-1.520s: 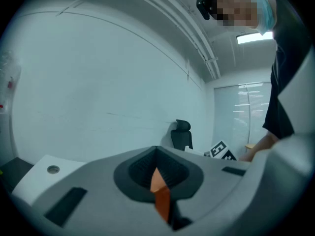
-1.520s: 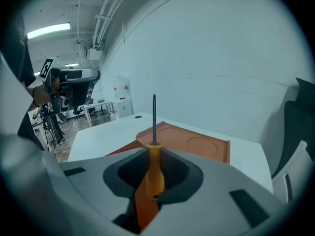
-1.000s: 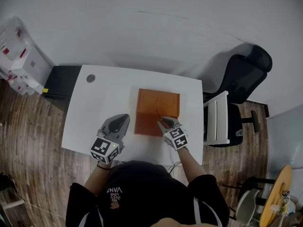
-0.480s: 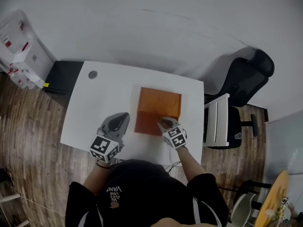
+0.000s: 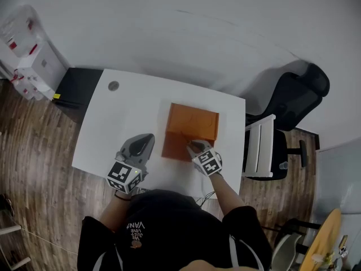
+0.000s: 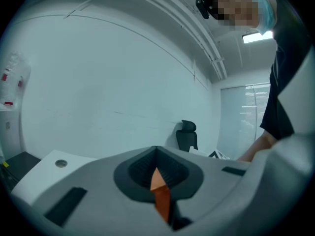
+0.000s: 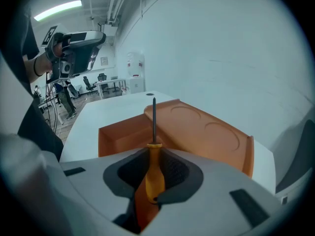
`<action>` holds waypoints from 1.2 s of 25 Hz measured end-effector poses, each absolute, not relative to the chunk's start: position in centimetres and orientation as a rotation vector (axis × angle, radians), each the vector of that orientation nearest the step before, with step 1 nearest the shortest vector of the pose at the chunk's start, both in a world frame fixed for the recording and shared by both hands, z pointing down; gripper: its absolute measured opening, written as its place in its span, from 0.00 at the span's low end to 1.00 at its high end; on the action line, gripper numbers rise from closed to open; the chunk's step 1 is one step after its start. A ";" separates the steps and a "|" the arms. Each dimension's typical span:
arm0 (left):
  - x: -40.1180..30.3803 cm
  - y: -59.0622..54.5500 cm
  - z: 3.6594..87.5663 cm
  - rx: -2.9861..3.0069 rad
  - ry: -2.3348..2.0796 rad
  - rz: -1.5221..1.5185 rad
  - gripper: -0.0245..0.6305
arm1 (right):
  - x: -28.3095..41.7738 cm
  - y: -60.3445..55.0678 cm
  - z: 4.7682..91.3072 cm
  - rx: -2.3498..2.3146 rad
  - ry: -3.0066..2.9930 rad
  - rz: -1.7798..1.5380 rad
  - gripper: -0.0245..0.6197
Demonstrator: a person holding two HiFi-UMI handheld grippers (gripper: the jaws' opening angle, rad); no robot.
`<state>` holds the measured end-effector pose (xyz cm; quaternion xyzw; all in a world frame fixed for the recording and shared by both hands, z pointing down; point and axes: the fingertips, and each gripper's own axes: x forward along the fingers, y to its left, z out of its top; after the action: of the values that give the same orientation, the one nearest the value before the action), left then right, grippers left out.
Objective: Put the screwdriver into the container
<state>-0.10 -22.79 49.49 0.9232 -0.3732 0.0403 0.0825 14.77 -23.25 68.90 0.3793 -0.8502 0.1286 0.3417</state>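
Note:
An orange container [image 5: 190,130] with an open compartment and a lid with two round hollows [image 7: 202,132] lies on the white table [image 5: 113,126]. My right gripper [image 5: 192,145] is at its near edge, shut on a screwdriver [image 7: 154,173] with a yellow-orange handle. The dark shaft [image 7: 153,119] points up over the open compartment. My left gripper [image 5: 146,139] hovers over the table just left of the container. In the left gripper view its jaws [image 6: 156,170] are shut with nothing between them and aim at the wall.
A black office chair [image 5: 293,103] with a white armrest stands right of the table. A black cabinet [image 5: 73,95] and white bins [image 5: 31,61] are at the left. A round grommet [image 5: 113,86] sits in the table's far left corner.
The head view has shifted slightly. Both grippers stay about where they were, the right one still holding the screwdriver at the container's near edge.

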 end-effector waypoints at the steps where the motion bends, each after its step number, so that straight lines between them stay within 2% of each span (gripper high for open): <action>1: -0.2 -22.8 49.5 2.755 -1.117 0.119 0.06 | 14.7 -23.3 69.0 0.977 -2.209 0.331 0.16; 16: -1.4 -22.6 49.4 2.730 -1.166 0.109 0.06 | 13.3 -23.5 71.0 0.822 -2.165 0.240 0.16; 30: -2.8 -22.1 49.8 2.699 -1.212 0.113 0.06 | 12.9 -23.5 72.7 0.759 -2.073 0.291 0.16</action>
<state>-2.83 -22.14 49.81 0.9079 -0.4076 0.0382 0.0901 12.87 -23.48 72.72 0.3057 -0.8352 0.1173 0.4419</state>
